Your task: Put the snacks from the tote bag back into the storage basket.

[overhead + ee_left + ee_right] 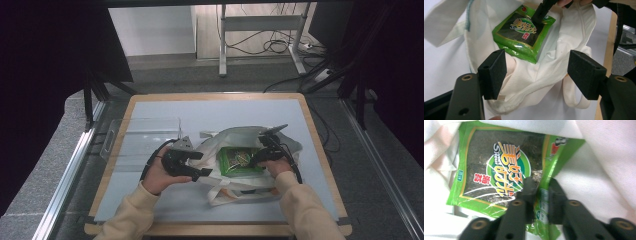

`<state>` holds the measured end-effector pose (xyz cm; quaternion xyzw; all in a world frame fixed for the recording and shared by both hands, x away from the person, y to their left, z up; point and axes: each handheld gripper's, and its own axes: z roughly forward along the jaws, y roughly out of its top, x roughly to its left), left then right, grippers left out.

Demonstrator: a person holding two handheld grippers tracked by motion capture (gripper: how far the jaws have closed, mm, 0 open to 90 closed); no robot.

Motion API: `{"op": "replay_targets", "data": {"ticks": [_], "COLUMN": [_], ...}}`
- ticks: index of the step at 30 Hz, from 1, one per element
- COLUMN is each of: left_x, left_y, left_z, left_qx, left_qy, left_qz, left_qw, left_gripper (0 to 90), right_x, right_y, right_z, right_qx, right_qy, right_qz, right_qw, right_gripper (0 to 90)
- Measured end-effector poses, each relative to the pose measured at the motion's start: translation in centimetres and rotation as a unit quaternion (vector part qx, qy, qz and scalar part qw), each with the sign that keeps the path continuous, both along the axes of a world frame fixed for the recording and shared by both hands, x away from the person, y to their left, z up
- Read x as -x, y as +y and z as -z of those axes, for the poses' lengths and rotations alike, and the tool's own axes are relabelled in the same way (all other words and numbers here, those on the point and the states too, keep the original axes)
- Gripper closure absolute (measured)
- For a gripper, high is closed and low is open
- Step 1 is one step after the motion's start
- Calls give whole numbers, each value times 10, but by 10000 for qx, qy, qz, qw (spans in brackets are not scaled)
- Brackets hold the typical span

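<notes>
White cloth tote bag (235, 165) lying on the worktop (150, 200), green seaweed snack packet (499, 170) in its mouth. Right claw (539, 192) pinches the packet's edge; left claw (536, 72) gapes over the hem. Next, probably: draw the packet clear.

A bright green snack packet (499, 170) with a dark centre panel, yellow lettering and a small red label lies in a cream-white cloth bag (544, 75); black tools, pale grey table (150, 205).
</notes>
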<state>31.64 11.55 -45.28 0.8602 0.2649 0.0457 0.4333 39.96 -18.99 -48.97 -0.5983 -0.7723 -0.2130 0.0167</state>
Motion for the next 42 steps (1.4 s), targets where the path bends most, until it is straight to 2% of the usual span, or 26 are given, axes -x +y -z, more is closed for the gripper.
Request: {"op": "replay_targets", "data": {"ticks": [3,10,17,22,31,42], "left_x": [0,-1,-2,-1,-2,-2], "left_y": [0,2,3,2,2,3], "left_z": [0,0,-1,0,0,0], "left_qx": [-16,-34,2,-9,-26,-13], "left_qy": [-1,-15,13,28,29,9], "left_qz": [6,8,44,20,18,11], "left_qw": [10000,10000,10000,10000,10000,10000], "left_gripper": [319,319,317,316,316,316], "right_x": [1,5,15,22,34,45], "right_y": [-2,-7,-15,-24,-37,-39], "right_z": [-2,-5,-15,-28,-47,-75], "right_qx": [-47,-124,-263,-416,-468,-337], "right_qy": [-13,-29,-206,-405,-782,-1289], "right_qz": [-17,-120,-234,-193,-300,-494], "right_qw": [10000,9998,9992,9981,9954,9898], "right_gripper": [869,881,887,889,892,897]}}
